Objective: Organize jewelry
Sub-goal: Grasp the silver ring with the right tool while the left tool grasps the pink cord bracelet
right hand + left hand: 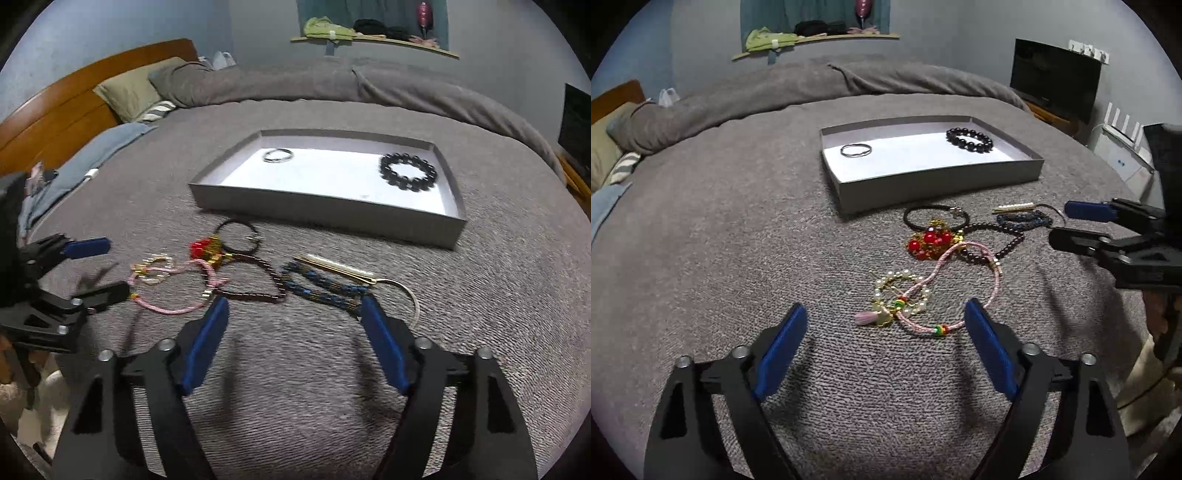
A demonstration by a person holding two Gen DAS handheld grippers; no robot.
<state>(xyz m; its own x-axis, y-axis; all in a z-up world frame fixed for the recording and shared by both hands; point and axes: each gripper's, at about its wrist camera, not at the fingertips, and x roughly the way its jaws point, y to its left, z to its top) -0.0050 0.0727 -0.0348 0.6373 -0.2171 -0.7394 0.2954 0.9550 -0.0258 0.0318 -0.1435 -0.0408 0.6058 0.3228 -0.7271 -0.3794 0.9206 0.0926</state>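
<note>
A grey tray point(938, 186) point(325, 212) lies on the bed. It holds a black bead bracelet point(969, 139) point(408, 172) and a thin ring bangle point(855, 150) point(277, 155). In front of it lies a pile: a black cord loop point(936, 218), a red and gold piece point(929, 242), a dark bead strand point(997, 243) point(255, 291), a pink cord bracelet point(960, 291) point(173, 295), a pearl bracelet point(901, 295), a blue bead bracelet point(1025, 220) point(321, 288) and a gold clip point(336, 271). My left gripper point(886, 321) is open just before the pearl and pink pieces. My right gripper point(295, 314) is open before the blue bracelet.
The grey blanket point(738, 258) covers the bed. Pillows point(136, 92) and a wooden headboard point(74, 99) are at the left. A monitor point(1054, 79) and white router point(1123, 147) stand at the right. A shelf point(812, 40) hangs on the back wall.
</note>
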